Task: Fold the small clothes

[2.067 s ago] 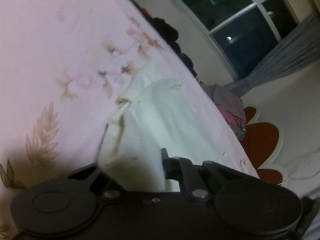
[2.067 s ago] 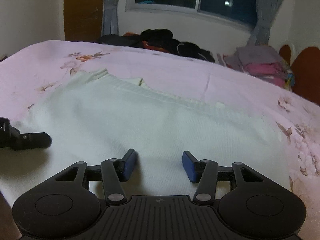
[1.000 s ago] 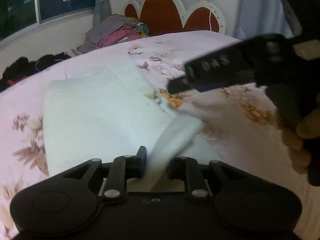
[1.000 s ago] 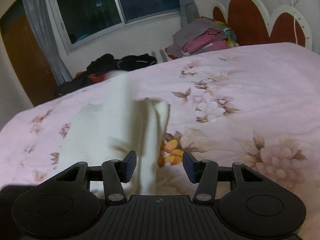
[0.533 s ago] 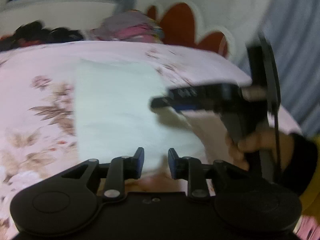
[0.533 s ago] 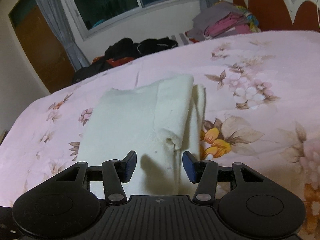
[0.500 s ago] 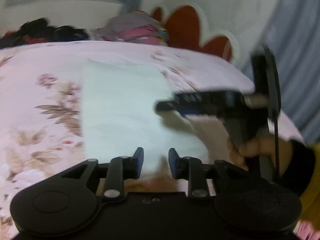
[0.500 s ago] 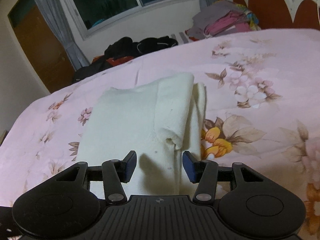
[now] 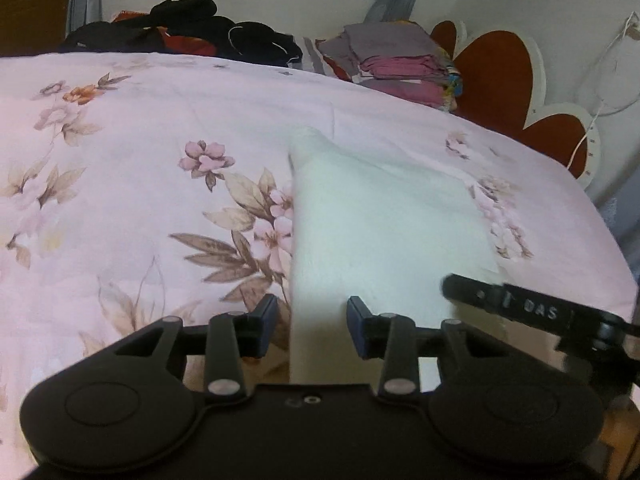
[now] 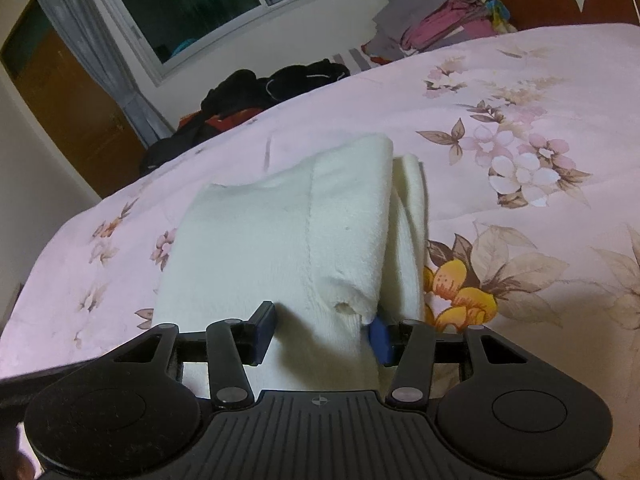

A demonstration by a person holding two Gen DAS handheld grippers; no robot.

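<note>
The left gripper (image 9: 312, 330) points level along the bed, jaws apart, straddling the folded white garment's (image 9: 376, 224) near edge. The right gripper (image 10: 320, 334), also spread, hovers over it on the floral bedsheet (image 10: 520, 120).

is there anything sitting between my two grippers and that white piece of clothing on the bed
Nothing visible. The white garment lies on the floral bedspread with its near edge between the open jaws of both the left gripper and right gripper.
</note>
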